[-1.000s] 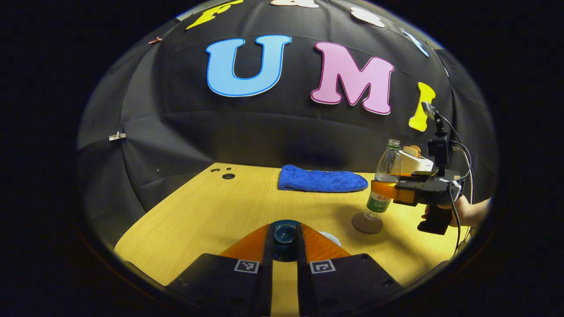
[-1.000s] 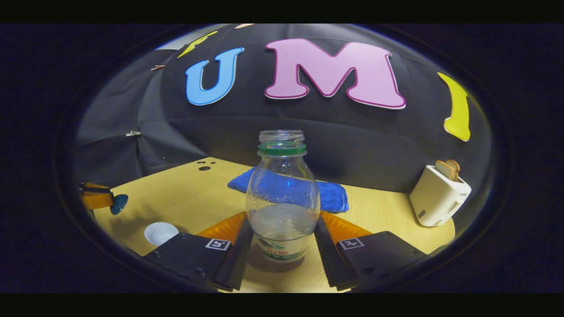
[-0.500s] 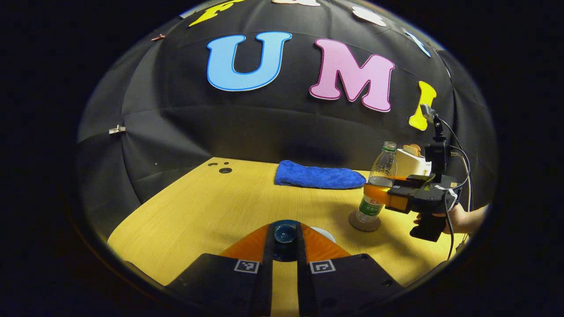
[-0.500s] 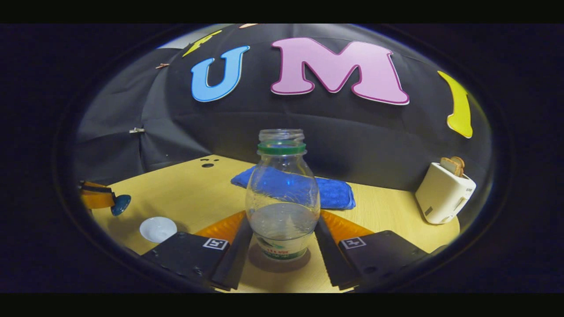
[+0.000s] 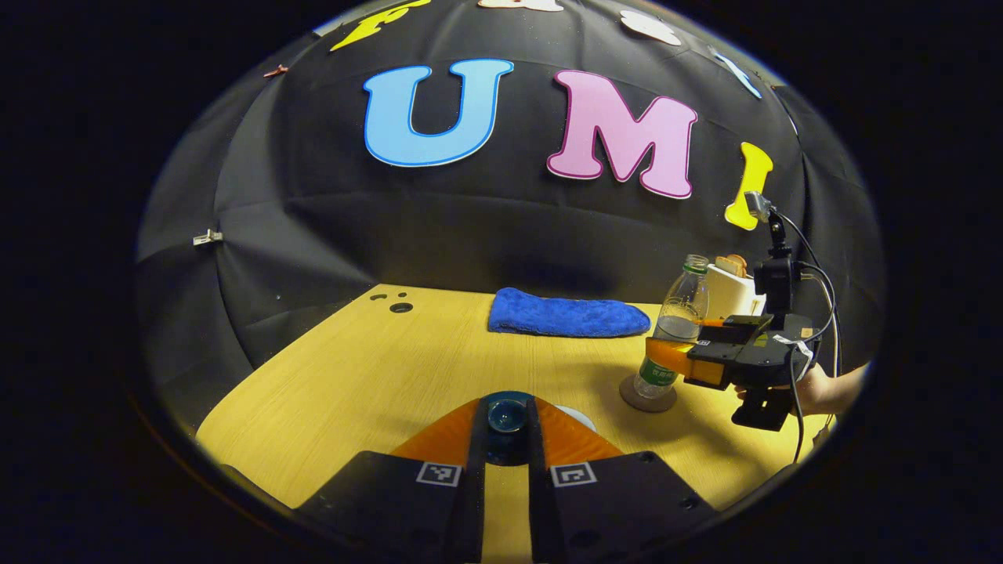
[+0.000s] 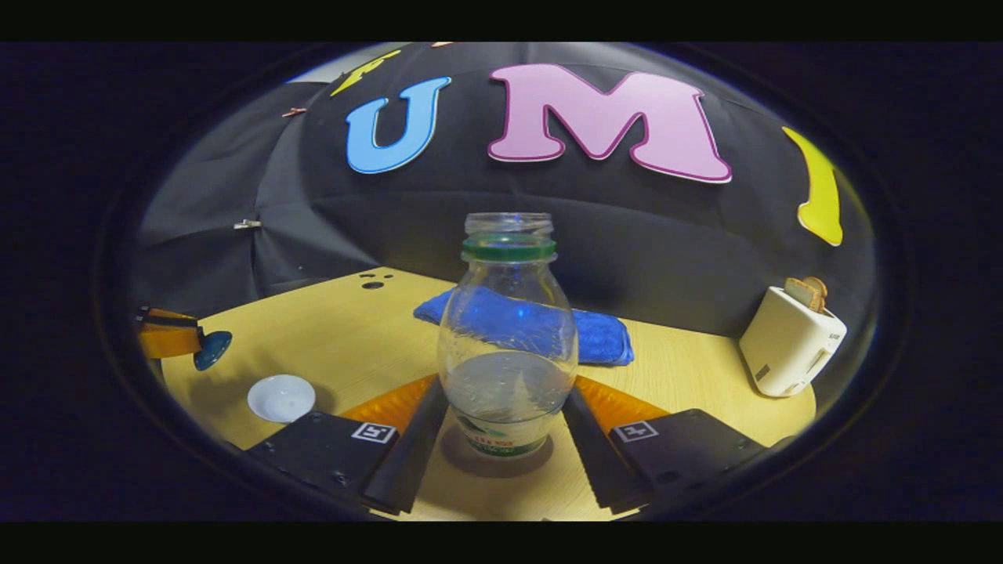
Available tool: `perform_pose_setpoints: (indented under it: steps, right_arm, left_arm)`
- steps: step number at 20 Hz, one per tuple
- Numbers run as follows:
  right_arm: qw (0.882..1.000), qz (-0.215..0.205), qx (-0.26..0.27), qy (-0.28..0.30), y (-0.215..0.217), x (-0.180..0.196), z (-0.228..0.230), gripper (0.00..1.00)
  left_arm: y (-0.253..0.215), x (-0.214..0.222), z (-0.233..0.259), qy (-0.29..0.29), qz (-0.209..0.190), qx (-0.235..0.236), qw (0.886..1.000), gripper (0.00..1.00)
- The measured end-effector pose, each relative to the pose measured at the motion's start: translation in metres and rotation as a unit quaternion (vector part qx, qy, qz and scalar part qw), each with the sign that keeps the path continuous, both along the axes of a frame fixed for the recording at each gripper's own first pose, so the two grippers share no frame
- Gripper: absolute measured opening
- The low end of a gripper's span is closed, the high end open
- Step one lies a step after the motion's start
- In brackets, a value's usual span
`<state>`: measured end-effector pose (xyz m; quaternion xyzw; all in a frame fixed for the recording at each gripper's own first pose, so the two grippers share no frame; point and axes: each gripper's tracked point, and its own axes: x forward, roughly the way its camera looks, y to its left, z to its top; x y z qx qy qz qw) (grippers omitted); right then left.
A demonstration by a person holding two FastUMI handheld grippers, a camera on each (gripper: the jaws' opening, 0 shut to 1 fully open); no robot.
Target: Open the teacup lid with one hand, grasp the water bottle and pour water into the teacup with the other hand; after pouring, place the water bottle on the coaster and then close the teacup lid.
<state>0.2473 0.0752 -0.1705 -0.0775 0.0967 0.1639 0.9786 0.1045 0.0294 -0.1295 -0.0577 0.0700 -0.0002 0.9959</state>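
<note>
Left gripper, in the left gripper view, has its fingers pinched on the dark blue teacup lid, held above the wooden table; a pale sliver of the teacup peeks past the right finger. Farther right, the right gripper meets the water bottle, which stands on the round coaster, a hand behind it. Blue cloth lies at the back. Right gripper view: bottle upright between the fingers, roughly a third full, cap off; whether the fingers press it or have parted slightly I cannot tell. Coaster's dark disc shows under the base, teacup open well to the left, lid held near it, toaster far right. Risks, as I judge them: pulling back with one finger dragging the label could tip the uncapped bottle and spill it; the lid, held only by its knob, could twist or come down off-centre on the cup.
</note>
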Motion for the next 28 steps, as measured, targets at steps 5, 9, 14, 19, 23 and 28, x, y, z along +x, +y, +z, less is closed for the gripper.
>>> perform_pose_setpoints:
  steps: [5,9,14,19,23,28]
  right_arm:
    - [1.0,0.003,-0.003,0.008,0.0,-0.005,-0.005,0.98]
    - [1.0,-0.002,-0.006,0.023,-0.007,-0.012,-0.017,0.98]
    - [0.999,-0.026,0.001,0.045,-0.033,-0.046,-0.037,0.99]
    - [0.998,-0.051,-0.006,0.04,-0.062,-0.092,-0.033,0.98]
    - [0.997,-0.066,0.005,0.045,-0.073,-0.123,-0.027,0.98]
    - [0.992,-0.084,0.045,0.077,-0.077,-0.146,-0.036,0.98]
  left_arm:
    - [-0.001,0.003,0.007,-0.004,-0.002,0.007,1.0,0.27]
    - [-0.007,0.01,0.015,-0.009,-0.009,0.007,1.0,0.24]
    - [-0.025,0.025,0.013,-0.005,-0.025,0.012,1.0,0.24]
    - [-0.043,0.04,-0.013,0.031,-0.039,0.021,0.999,0.27]
    - [-0.052,0.049,-0.034,0.059,-0.047,0.031,0.997,0.27]
    - [-0.057,0.052,-0.042,0.065,-0.052,0.074,0.994,0.24]
